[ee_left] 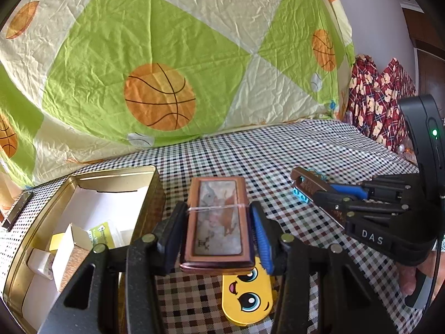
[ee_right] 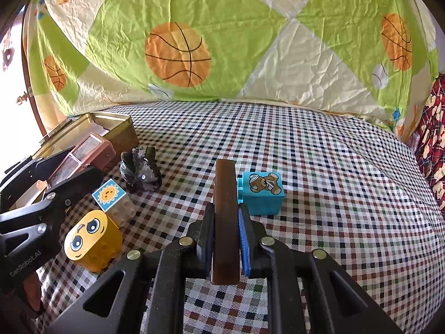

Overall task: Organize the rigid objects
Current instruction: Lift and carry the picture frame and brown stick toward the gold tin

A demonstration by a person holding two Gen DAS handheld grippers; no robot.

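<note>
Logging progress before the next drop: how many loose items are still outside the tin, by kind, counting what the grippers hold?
Toy blocks: 3 (yellow face block, sun block, blue bear block)
Framed picture boxes: 1, in the left gripper
Brown bars: 1, in the right gripper
Dark rocks: 1
Total: 6

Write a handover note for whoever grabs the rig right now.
Left gripper: shut on the pink framed case, held above the cloth beside the open gold tin.
Right gripper: shut on a thin brown slab, on edge.
On the checked cloth: yellow face block, sun block, blue bear block, dark crumpled lump.
Tin holds small boxes; the rest is unsorted.
</note>
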